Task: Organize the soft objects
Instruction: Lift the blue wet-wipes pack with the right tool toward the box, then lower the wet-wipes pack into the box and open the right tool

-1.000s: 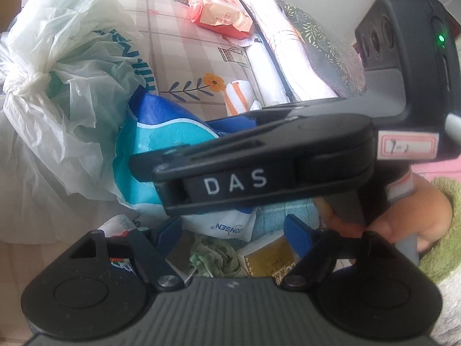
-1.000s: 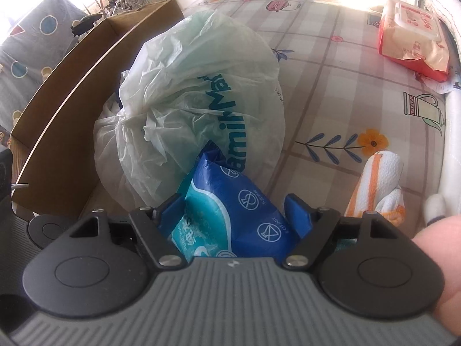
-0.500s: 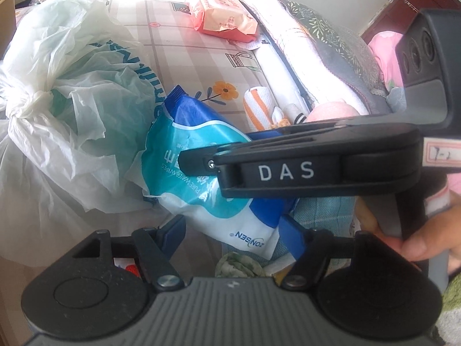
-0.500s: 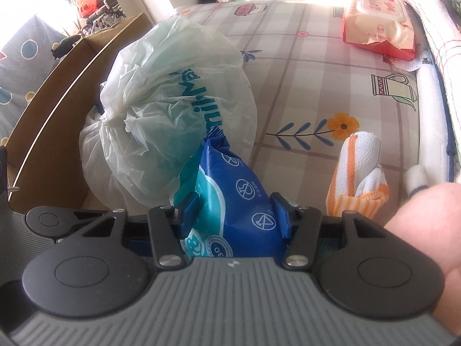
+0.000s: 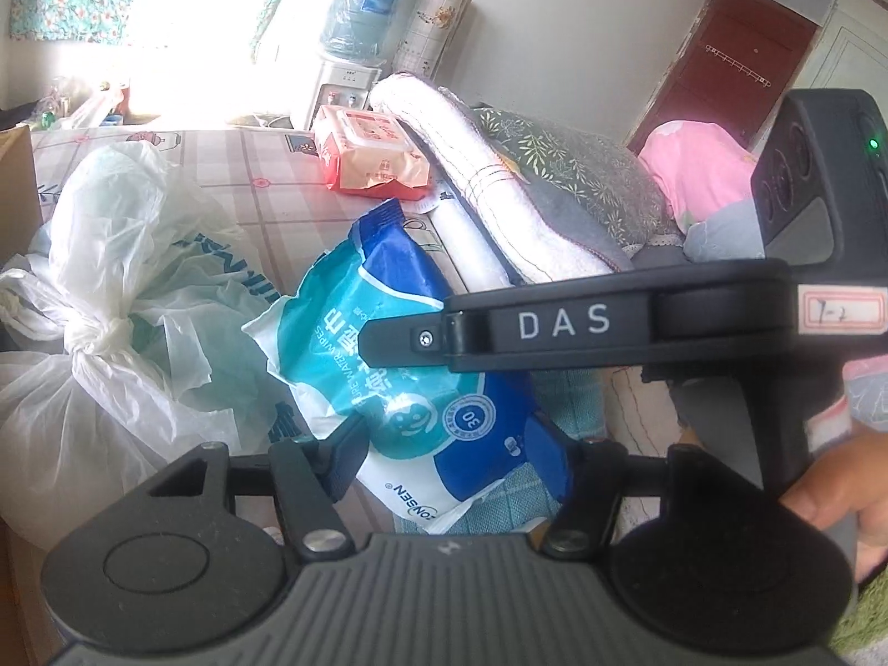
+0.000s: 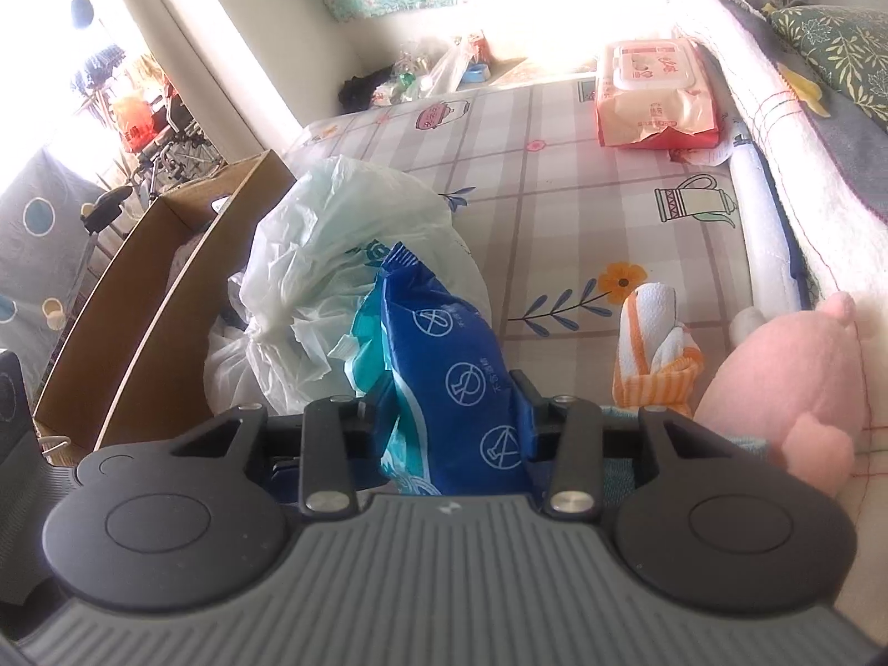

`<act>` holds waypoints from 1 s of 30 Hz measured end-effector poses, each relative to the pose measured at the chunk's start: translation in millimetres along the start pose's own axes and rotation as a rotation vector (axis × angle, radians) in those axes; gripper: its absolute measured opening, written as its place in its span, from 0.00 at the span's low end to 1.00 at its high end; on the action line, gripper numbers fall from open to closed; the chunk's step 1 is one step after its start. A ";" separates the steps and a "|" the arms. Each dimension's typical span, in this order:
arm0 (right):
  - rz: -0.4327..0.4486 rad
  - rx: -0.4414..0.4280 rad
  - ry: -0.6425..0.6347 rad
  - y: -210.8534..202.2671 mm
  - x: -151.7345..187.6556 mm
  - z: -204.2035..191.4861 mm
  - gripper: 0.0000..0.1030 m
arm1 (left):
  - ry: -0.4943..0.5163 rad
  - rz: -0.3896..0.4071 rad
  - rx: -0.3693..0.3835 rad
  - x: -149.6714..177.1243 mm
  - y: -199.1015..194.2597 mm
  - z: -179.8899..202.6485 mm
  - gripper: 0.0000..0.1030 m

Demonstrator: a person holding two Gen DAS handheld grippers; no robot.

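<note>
Right wrist view: my right gripper [image 6: 452,422] is clenched on the blue wipes pack [image 6: 444,366], its blue pads pressing both flanks after the jaws just closed further, the pack standing on edge between them and lifted above the patterned bedsheet [image 6: 555,211]. From the left wrist camera, my left gripper [image 5: 460,460] has its jaws just narrowed around the same blue wipes pack [image 5: 399,366], whose lower end sits between the fingers; whether those pads actually press on it I cannot tell. My right gripper [image 5: 410,338] crosses that view from the right, its finger laid over the pack's face, with the person's hand [image 5: 838,477] on its handle. A knotted white plastic bag [image 6: 344,255] bulges just behind the pack, beside an open cardboard box [image 6: 161,288]. An orange-striped cloth [image 6: 655,349] lies on the sheet next to a pink plush toy [image 6: 788,383]. Farther back, a red-and-cream wipes pack [image 6: 655,94] rests against folded bedding [image 5: 499,177]
</note>
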State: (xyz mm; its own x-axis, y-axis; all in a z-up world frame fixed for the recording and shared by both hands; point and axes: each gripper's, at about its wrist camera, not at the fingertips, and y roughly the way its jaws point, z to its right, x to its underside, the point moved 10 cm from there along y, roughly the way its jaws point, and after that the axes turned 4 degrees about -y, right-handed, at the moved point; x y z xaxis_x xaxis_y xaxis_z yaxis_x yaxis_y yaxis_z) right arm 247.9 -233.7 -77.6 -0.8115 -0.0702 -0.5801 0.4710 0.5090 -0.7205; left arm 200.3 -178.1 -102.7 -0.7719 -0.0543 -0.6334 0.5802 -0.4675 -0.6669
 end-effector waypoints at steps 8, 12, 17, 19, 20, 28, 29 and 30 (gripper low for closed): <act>0.082 -0.024 0.006 -23.9 -16.7 -44.0 0.38 | 0.022 0.121 -0.008 -19.3 -61.8 -9.5 0.59; 0.138 -0.082 -0.015 -35.2 -37.0 -88.1 0.38 | 0.031 0.193 -0.052 -33.9 -108.3 -28.1 0.60; 0.178 -0.208 -0.009 -26.6 -57.7 -155.6 0.38 | 0.011 0.258 -0.162 -45.0 -175.6 -76.5 0.60; 0.180 -0.284 0.021 -13.5 -63.6 -188.2 0.38 | -0.002 0.265 -0.214 -45.6 -199.3 -101.3 0.60; 0.177 -0.317 0.035 -5.7 -64.6 -203.6 0.38 | -0.014 0.265 -0.239 -46.1 -209.0 -114.1 0.60; 0.059 -0.442 0.180 73.8 -41.4 -288.3 0.38 | -0.131 0.166 -0.321 -35.8 -231.2 -202.5 0.60; 0.044 -0.414 0.177 81.6 -35.8 -291.0 0.39 | -0.142 0.126 -0.310 -29.2 -223.9 -214.8 0.60; 0.032 -0.376 0.168 88.0 -30.7 -290.8 0.40 | -0.151 0.085 -0.309 -22.7 -213.7 -225.9 0.60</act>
State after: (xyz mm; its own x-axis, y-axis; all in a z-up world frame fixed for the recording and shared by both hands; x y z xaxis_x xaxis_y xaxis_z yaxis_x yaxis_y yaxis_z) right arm 213.7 62.7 -12.7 -0.8585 0.0758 -0.5071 0.3626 0.7890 -0.4959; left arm 152.5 122.3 -34.5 -0.7335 -0.2225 -0.6423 0.6778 -0.1677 -0.7159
